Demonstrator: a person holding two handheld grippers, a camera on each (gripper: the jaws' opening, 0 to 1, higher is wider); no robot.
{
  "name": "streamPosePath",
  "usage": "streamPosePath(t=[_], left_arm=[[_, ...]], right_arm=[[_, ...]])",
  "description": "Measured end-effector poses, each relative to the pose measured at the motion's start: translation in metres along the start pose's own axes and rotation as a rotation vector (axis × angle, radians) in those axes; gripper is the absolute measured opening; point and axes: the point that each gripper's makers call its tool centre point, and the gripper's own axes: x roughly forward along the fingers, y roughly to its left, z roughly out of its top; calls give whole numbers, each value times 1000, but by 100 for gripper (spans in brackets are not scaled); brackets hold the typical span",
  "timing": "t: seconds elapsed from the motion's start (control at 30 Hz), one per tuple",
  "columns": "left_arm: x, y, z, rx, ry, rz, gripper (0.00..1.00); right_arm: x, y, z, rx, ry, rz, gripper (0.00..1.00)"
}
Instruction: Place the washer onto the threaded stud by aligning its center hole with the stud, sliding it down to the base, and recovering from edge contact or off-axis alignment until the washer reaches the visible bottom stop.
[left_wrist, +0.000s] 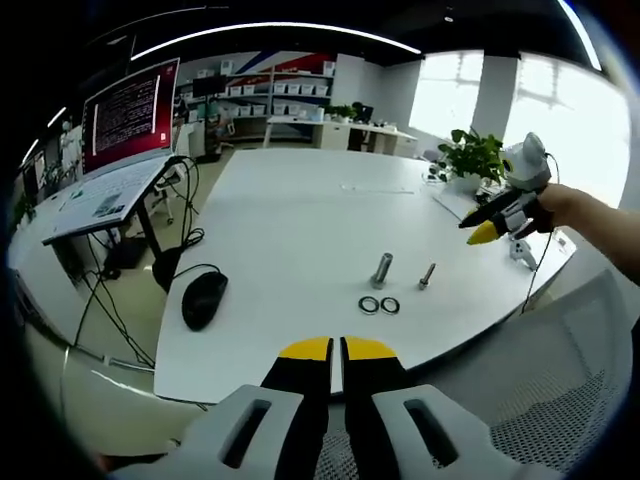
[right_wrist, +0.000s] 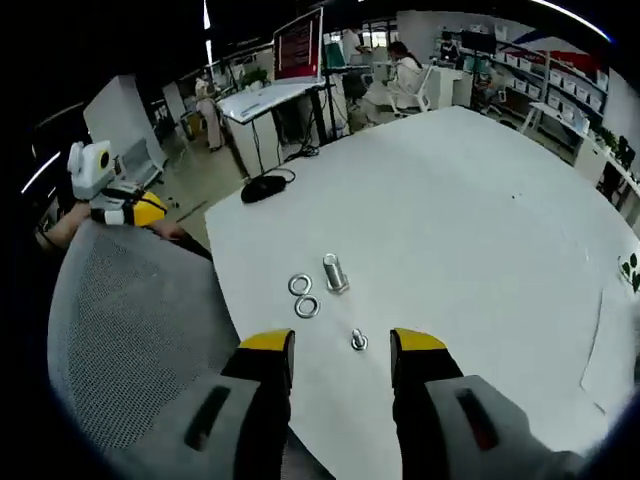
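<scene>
Washers (right_wrist: 303, 296) lie flat on the table (right_wrist: 480, 220) — thin, stiff, likely slippery; pinch one by its rim. Right gripper (right_wrist: 341, 343) spread, empty; left gripper (left_wrist: 336, 348) clenched, empty.

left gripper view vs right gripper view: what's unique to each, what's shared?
Left gripper view: its own shut left gripper, a potted plant, bright windows.

Right gripper view: its own open right gripper, a seated person at a far desk.

Both: white table, two washers, the large stud, a smaller bolt, black mouse, red monitor, mesh chair back.
</scene>
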Motion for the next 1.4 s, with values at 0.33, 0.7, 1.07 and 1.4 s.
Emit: streamPosePath(t=[0.33,0.7,1.07,1.4], left_arm=[[0,-12,1,47,-3,-74,1],[-2,-27,6,112,-37,-156,1],[-2,-20,7,101,-42,-107,3],[-3,-16,9,66,-70,-95,7]], right_arm=[[-70,24,-14,168,-192,-163,38],[-94,39,-52,236,-222,-308,39],[-93,45,-82,271,-203,-257,44],[-62,52,-111,287,-112,-156,44]])
